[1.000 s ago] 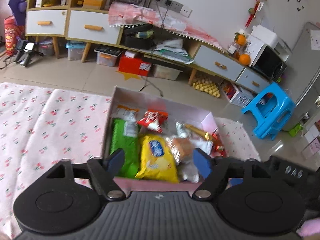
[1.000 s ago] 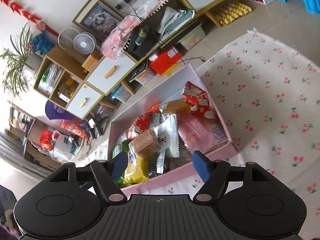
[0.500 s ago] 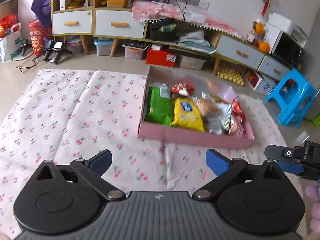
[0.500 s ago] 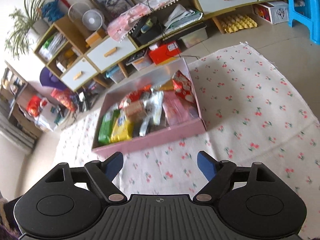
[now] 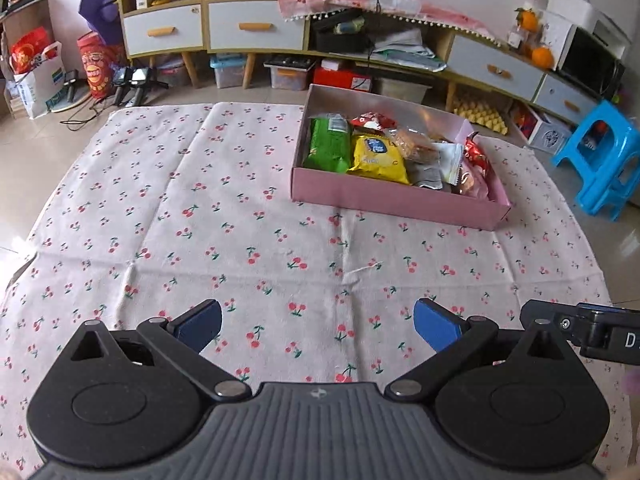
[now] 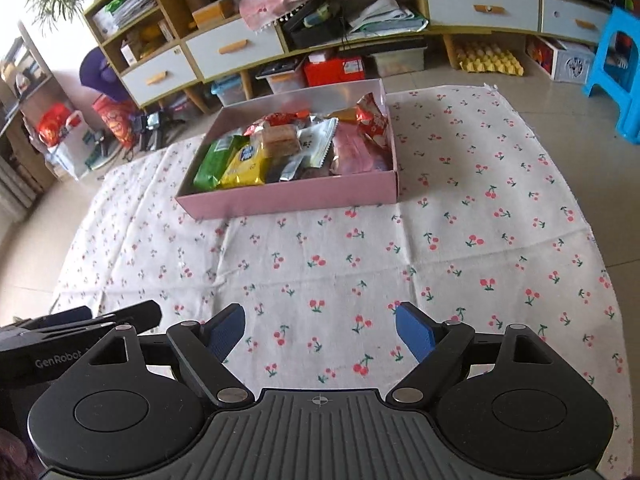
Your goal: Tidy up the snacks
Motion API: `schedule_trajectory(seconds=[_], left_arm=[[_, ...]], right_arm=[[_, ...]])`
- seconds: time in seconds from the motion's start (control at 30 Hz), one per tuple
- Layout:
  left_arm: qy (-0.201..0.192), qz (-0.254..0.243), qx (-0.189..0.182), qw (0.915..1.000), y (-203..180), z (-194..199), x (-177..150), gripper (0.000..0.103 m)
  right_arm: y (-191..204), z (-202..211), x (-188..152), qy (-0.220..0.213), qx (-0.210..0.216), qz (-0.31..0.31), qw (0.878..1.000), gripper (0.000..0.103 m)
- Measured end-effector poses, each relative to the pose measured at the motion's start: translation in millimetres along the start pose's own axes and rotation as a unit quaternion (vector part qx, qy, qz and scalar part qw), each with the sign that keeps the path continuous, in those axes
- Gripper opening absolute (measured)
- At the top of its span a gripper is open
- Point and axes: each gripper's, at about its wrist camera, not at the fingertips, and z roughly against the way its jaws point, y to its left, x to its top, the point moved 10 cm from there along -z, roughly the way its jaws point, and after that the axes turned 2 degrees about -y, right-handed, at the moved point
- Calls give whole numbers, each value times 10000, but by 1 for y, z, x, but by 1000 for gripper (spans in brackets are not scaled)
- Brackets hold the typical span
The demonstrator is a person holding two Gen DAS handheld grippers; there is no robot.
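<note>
Both grippers pulled back from pink box (image 5: 394, 200) since 1 s ago; now low over cherry-print cloth (image 5: 240, 240), side by side. Left gripper (image 5: 318, 326) & right gripper (image 6: 320, 330): fingers wide apart, holding nothing. Blue stool (image 5: 604, 160) off to the right, cabinets behind. Box w/ snacks (image 6: 256, 160) sits well ahead of both, bare cloth between.

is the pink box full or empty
Full. The open pink cardboard box is crowded with snack packets, including a green packet and a yellow bag, with hardly any bare floor showing inside.
</note>
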Motion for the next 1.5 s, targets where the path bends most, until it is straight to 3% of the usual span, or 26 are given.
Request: schedule_trajectory(seconds=[0.37, 1.5], left_arm=[[66, -93, 106, 9999, -6, 1, -6, 102], [105, -284, 231, 9993, -10, 5, -13, 102]], right_arm=[[0, -6, 9, -120, -240, 86, 9996, 85], [5, -8, 3, -20, -268, 258, 9993, 89]])
